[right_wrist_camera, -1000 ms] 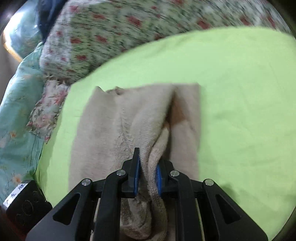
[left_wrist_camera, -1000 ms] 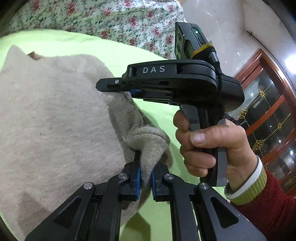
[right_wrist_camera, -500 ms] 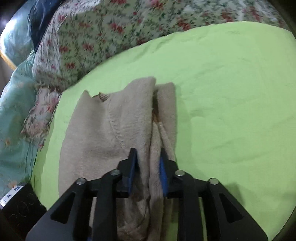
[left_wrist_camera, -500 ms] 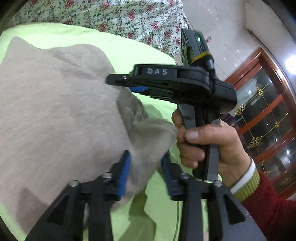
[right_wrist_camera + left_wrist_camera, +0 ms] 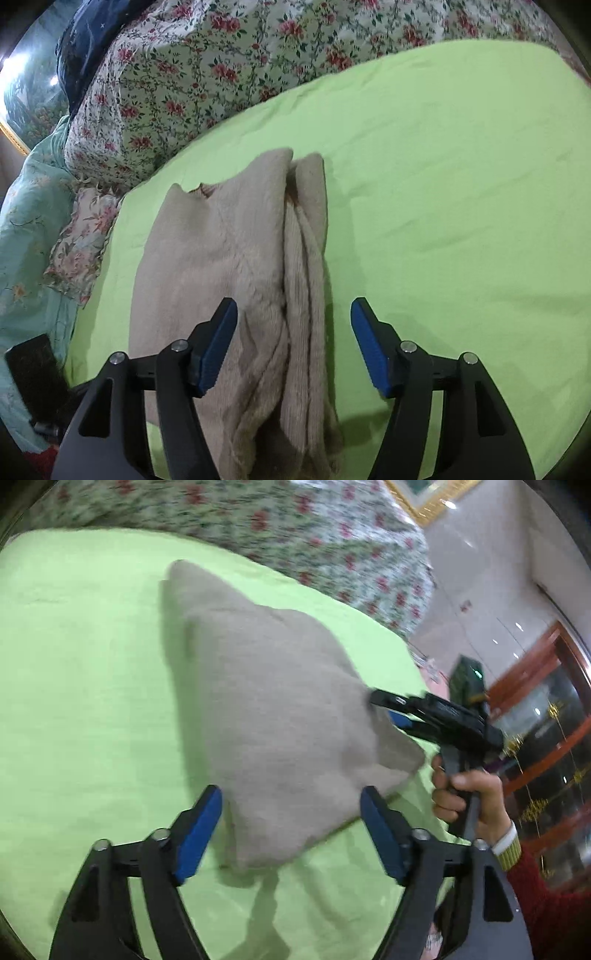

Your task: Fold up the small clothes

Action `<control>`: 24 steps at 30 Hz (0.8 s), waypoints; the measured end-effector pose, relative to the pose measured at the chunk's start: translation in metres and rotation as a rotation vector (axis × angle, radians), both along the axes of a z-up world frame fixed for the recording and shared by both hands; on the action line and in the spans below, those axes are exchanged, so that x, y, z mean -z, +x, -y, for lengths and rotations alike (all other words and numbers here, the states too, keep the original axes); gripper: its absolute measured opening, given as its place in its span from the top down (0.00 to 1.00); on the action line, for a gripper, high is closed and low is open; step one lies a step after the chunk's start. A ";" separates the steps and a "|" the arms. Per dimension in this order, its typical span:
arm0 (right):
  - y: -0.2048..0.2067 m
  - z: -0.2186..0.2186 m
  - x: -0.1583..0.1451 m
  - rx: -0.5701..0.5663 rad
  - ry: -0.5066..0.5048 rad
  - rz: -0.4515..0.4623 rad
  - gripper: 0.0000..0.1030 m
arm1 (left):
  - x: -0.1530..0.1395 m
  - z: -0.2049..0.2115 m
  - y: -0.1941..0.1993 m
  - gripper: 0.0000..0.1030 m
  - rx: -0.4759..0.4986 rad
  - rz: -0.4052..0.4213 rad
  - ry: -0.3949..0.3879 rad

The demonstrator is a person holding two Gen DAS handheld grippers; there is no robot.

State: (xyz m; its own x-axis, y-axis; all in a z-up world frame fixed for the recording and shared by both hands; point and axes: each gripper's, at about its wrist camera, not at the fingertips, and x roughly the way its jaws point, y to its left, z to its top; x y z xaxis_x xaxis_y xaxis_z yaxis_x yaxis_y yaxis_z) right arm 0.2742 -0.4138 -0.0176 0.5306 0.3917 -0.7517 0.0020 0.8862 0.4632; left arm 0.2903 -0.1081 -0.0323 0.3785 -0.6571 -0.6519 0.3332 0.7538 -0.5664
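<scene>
A beige knit sweater (image 5: 280,716) lies on the lime-green sheet (image 5: 85,701), its right side folded over into a long roll (image 5: 306,258). My left gripper (image 5: 291,797) hovers at the sweater's near corner. Its jaws are opening, the blue pads stand clear on either side of the cloth, and this view is blurred. My right gripper (image 5: 293,310) is also opening, and the folded roll lies loose between its pads without touching them. In the left wrist view the right gripper (image 5: 391,707) pokes at the sweater's right edge, held by a hand (image 5: 469,794) in a red sleeve.
A floral quilt (image 5: 207,74) is heaped along the far edge of the sheet, with a teal blanket (image 5: 26,221) at the left. A red wooden cabinet with glass doors (image 5: 546,716) stands to the right beyond the bed edge. Bare green sheet (image 5: 461,184) stretches to the right of the sweater.
Both grippers let go of the pinched sweater fold and their jaws spread wide. The left gripper swung away across the bed, and the sweater now lies loose on the sheet.
</scene>
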 end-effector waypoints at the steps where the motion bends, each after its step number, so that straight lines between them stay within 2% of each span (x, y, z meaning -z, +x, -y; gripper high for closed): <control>1: 0.001 0.001 0.002 -0.005 0.010 -0.005 0.37 | 0.001 -0.002 0.003 0.23 -0.013 -0.010 -0.006; 4: 0.013 -0.001 0.010 -0.042 0.060 -0.033 0.37 | 0.008 -0.009 0.021 0.21 -0.037 -0.056 -0.039; 7: 0.029 -0.002 0.019 -0.059 0.092 -0.057 0.37 | 0.017 -0.004 0.047 0.21 -0.066 -0.083 -0.026; 9: 0.044 -0.003 0.029 -0.079 0.147 -0.092 0.37 | 0.026 0.003 0.069 0.22 -0.065 -0.115 -0.046; 12: 0.055 -0.007 0.037 -0.075 0.189 -0.116 0.37 | 0.046 0.008 0.096 0.25 -0.052 -0.207 -0.117; 13: 0.055 -0.009 0.038 -0.078 0.187 -0.119 0.40 | 0.051 0.008 0.101 0.30 -0.056 -0.227 -0.143; 14: 0.056 -0.013 0.038 -0.085 0.184 -0.126 0.47 | 0.054 0.005 0.104 0.41 -0.065 -0.235 -0.165; 15: 0.055 -0.018 0.041 -0.090 0.192 -0.143 0.57 | 0.054 0.003 0.106 0.44 -0.067 -0.241 -0.164; 17: 0.051 -0.024 0.039 -0.069 0.174 -0.133 0.62 | 0.048 0.002 0.102 0.57 -0.056 -0.215 -0.153; 20: 0.042 -0.040 0.023 -0.048 0.161 -0.093 0.66 | 0.031 -0.008 0.086 0.64 -0.062 -0.152 -0.118; 24: 0.029 -0.083 -0.004 -0.108 0.200 -0.020 0.68 | 0.000 -0.054 0.052 0.68 -0.111 -0.058 -0.064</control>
